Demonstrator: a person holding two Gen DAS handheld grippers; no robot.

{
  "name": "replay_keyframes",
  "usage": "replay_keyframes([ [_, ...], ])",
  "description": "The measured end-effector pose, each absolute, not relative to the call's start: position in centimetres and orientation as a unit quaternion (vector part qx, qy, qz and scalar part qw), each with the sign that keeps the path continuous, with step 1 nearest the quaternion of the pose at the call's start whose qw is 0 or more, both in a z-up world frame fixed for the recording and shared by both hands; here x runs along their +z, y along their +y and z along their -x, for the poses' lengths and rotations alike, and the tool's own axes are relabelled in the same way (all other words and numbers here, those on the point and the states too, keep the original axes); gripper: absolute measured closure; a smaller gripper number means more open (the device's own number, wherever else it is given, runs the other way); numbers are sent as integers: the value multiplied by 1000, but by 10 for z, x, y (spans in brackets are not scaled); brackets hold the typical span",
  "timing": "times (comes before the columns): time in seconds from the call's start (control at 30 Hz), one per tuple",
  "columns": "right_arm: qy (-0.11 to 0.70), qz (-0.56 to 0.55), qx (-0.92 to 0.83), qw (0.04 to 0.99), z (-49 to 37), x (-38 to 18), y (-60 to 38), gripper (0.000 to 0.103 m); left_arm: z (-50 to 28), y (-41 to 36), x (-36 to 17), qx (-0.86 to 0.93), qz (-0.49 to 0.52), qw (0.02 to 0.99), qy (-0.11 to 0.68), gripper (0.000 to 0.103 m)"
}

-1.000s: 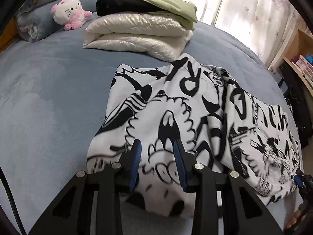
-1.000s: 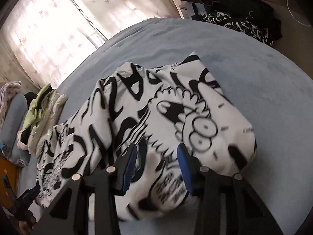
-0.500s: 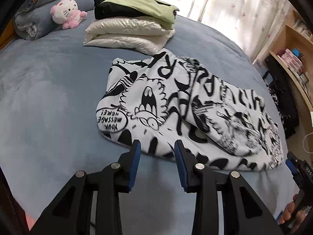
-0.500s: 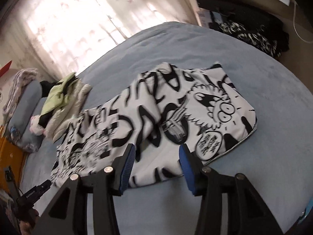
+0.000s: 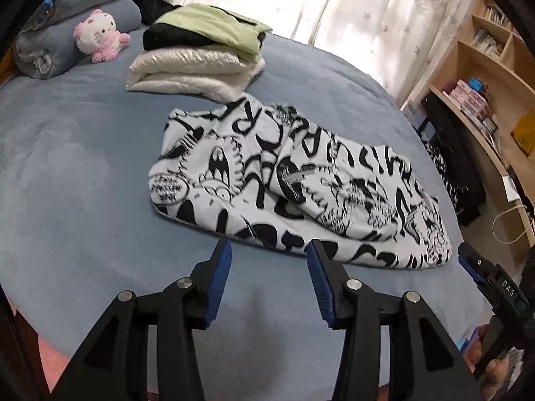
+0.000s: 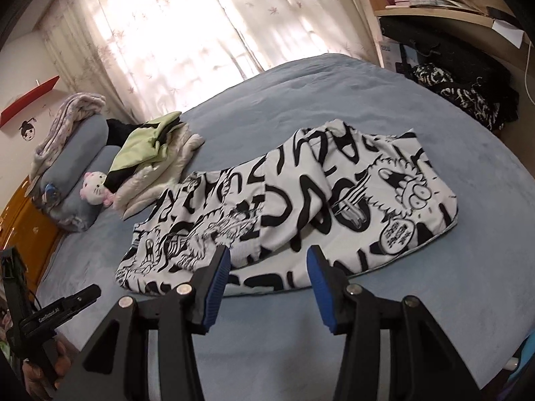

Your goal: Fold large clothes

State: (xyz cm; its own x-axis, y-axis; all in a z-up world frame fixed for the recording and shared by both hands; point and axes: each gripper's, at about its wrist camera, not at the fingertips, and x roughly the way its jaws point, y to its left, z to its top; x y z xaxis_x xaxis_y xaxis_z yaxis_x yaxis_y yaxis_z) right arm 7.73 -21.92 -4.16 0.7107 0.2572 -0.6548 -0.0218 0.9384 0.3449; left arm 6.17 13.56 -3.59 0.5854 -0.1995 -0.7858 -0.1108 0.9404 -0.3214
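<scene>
A lived-in home bedroom, seen in daylight.

A wide bed [image 5: 83, 153] under a blue-grey cover filled the room, with rolled bedding [image 5: 77, 33] and a pink-and-white plush cat [image 5: 98, 35] at its head and a pile of folded clothes [image 5: 200, 60] lying near them. Sheer flowered curtains [image 6: 187, 26] screened a bright window, and wooden shelves [image 5: 485, 77] along the wall held books and small boxes.
</scene>
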Motion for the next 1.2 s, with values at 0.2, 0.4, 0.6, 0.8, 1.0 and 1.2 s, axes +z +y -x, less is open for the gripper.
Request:
replay_keyframes([
  [0.2,380,-162,95,906,-75,-54,-204,55,-64,130,-62,-47,183,859,476,57],
  [0.4,374,-160,110,907,-78,-60,-191,55,-74,139,-93,-64,236,844,478,57],
  [0.6,365,-142,121,912,-87,-69,-175,55,-98,151,-124,-72,289,829,473,57],
  [0.8,368,-117,133,913,-103,-80,-155,55,-124,169,-162,-59,357,806,469,57],
  [1.0,376,-118,144,908,-135,-90,-139,55,-147,182,-179,-61,399,800,444,54],
  [1.2,373,-120,159,906,-164,-92,-122,55,-178,189,-189,-58,428,791,433,54],
])
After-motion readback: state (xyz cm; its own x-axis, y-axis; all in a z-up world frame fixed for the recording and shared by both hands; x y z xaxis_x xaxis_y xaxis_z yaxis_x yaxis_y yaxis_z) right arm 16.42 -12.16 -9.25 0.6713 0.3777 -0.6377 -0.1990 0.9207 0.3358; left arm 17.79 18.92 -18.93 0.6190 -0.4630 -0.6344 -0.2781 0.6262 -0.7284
